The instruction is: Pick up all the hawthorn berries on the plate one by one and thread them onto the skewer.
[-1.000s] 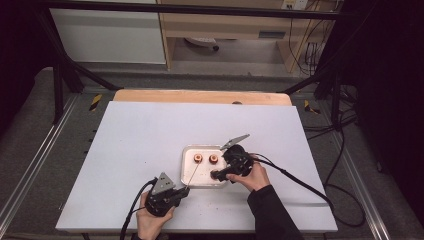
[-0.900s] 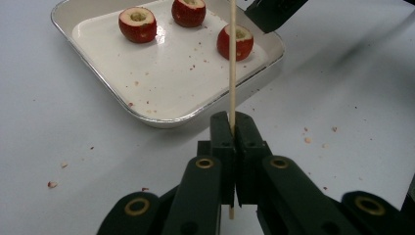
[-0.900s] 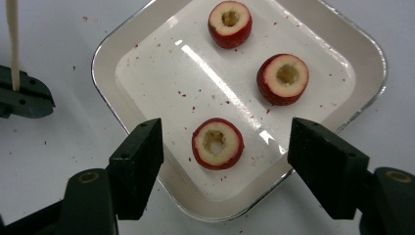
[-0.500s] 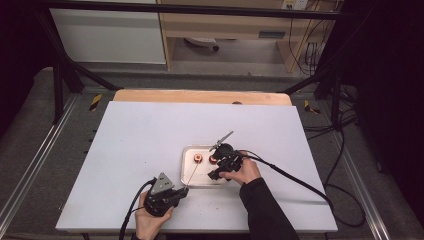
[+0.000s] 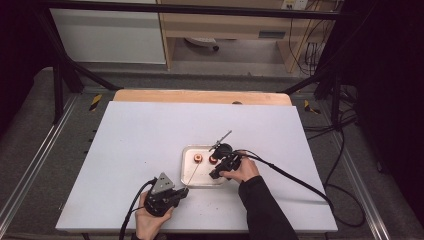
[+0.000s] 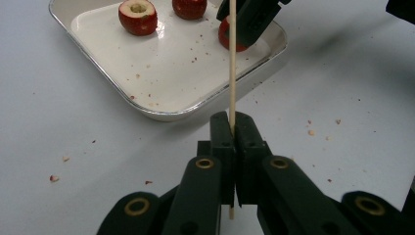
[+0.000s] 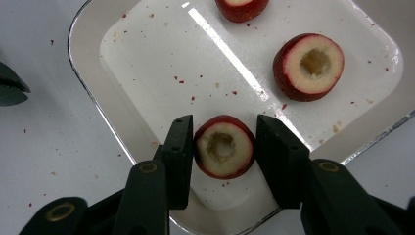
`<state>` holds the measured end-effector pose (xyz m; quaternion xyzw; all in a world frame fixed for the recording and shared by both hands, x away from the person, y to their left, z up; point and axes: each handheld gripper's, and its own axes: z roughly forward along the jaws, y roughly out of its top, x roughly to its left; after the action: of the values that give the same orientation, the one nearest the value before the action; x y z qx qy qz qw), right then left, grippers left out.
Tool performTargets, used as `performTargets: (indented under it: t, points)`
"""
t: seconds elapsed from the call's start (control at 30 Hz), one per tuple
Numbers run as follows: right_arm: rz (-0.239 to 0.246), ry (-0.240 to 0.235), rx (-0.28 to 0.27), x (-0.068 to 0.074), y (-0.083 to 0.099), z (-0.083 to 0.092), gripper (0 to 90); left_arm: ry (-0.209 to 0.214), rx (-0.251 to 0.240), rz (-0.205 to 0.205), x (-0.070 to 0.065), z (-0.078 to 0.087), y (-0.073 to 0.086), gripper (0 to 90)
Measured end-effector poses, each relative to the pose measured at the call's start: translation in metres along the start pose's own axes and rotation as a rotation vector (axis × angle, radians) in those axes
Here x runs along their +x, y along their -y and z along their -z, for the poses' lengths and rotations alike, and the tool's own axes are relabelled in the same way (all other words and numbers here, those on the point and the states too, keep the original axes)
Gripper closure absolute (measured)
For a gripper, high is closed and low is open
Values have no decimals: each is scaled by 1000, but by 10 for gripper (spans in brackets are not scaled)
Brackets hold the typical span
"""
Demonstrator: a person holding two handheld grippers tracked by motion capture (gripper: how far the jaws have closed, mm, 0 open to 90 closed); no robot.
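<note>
A shallow white tray holds three cored red fruit pieces. In the left gripper view my left gripper is shut on a thin wooden skewer, which points up toward the tray. It rests on the table near the front edge. My right gripper reaches into the tray's near corner with one hollow fruit piece between its jaws. Those jaws have just been closing, and a thin gap still shows beside the fruit. Two other pieces lie farther in.
Red crumbs are scattered over the white table and the tray floor. A wooden board runs along the table's far edge. The right gripper's cable trails off to the right.
My right gripper has shifted left and down into the tray, and its jaws have narrowed around one fruit piece. The left gripper and skewer have stayed put.
</note>
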<state>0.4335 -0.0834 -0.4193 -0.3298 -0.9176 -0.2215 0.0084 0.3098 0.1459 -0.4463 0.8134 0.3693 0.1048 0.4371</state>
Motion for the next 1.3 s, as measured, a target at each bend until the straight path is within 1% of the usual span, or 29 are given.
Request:
performTargets:
  t: [0.1, 0.13, 0.17, 0.2, 0.23, 0.27, 0.3, 0.33, 0.37, 0.43, 0.47, 0.53, 0.57, 0.6, 0.63, 0.67, 0.7, 0.73, 0.77, 0.8, 0.93, 0.97, 1.0, 1.03, 1.07, 1.13, 1.2, 1.23, 1.3]
  points:
    - [-12, -11, 5, 0, 0, 1, 596, 0, -3, 0, 0, 0, 0, 885]
    - [-17, -12, 1, 0, 0, 1, 596, 1, -4, 0, -1, 0, 0, 885]
    - [-35, -16, -10, 0, 1, 3, 597, 0, -5, 0, -1, 0, 0, 885]
    - [-35, -16, -10, 0, 1, 3, 597, 0, -8, 1, -1, 0, 0, 885]
    - [-45, -20, -20, 0, 1, 5, 597, 1, -11, 4, -1, 0, 0, 885]
    - [-73, -20, -44, 1, 1, 11, 597, 1, -13, 6, -1, 0, -1, 885]
    - [-73, -20, -44, 1, 1, 11, 597, 1, -16, 7, -2, 0, -1, 885]
    - [-93, -20, -61, 2, 1, 14, 598, 0, -20, 11, -2, 0, -1, 885]
    - [-118, -27, -110, 2, 2, 22, 598, -1, -23, 12, -2, 0, -1, 885]
    - [-143, -38, -162, 1, 4, 30, 598, -1, -34, 18, -4, 1, -1, 885]
    - [-143, -38, -162, 1, 4, 30, 598, -2, -41, 22, -4, 1, -1, 885]
    - [-179, -53, -220, 1, 8, 38, 598, -6, -56, 28, -6, 1, -2, 885]
    - [-195, -58, -252, 0, 11, 42, 598, -6, -60, 32, -7, 1, -2, 885]
    - [-231, -72, -313, -4, 17, 48, 598, -6, -64, 38, -8, 1, -2, 884]
    - [-252, -80, -347, -5, 20, 50, 599, -8, -71, 44, -9, 0, -2, 885]
    - [-252, -80, -347, -5, 20, 50, 599, -9, -75, 49, -10, 0, -3, 885]
    - [-272, -85, -374, -7, 24, 53, 599, -12, -78, 55, -11, -1, -3, 885]
    - [-290, -91, -407, -8, 27, 55, 599, -12, -85, 63, -14, -2, -4, 885]
    - [-329, -115, -473, -10, 34, 58, 599, -14, -87, 63, -15, -3, -4, 884]
    - [-329, -115, -473, -10, 34, 58, 599, -15, -94, 72, -17, -4, -4, 884]
    - [-404, -149, -591, -14, 44, 62, 599, -26, -116, 93, -26, -10, -6, 884]
    - [-426, -162, -629, -15, 47, 63, 599, -30, -119, 96, -28, -11, -7, 884]
    - [-461, -172, -685, -15, 51, 64, 599, -35, -128, 109, -31, -13, -7, 884]
    - [-461, -172, -685, -15, 51, 64, 599, -41, -131, 111, -32, -14, -8, 884]
    - [-484, -179, -729, -16, 53, 63, 600, -32, -137, 135, -35, -18, -9, 884]
    - [-512, -186, -766, -15, 55, 61, 600, -31, -137, 145, -37, -20, -10, 884]
    - [-526, -191, -804, -14, 56, 59, 600, -37, -133, 156, -42, -23, -12, 884]
    - [-534, -194, -821, -14, 56, 58, 600, -31, -138, 178, -46, -26, -14, 884]
    - [-543, -199, -853, -13, 56, 56, 600, -37, -134, 184, -50, -29, -16, 884]
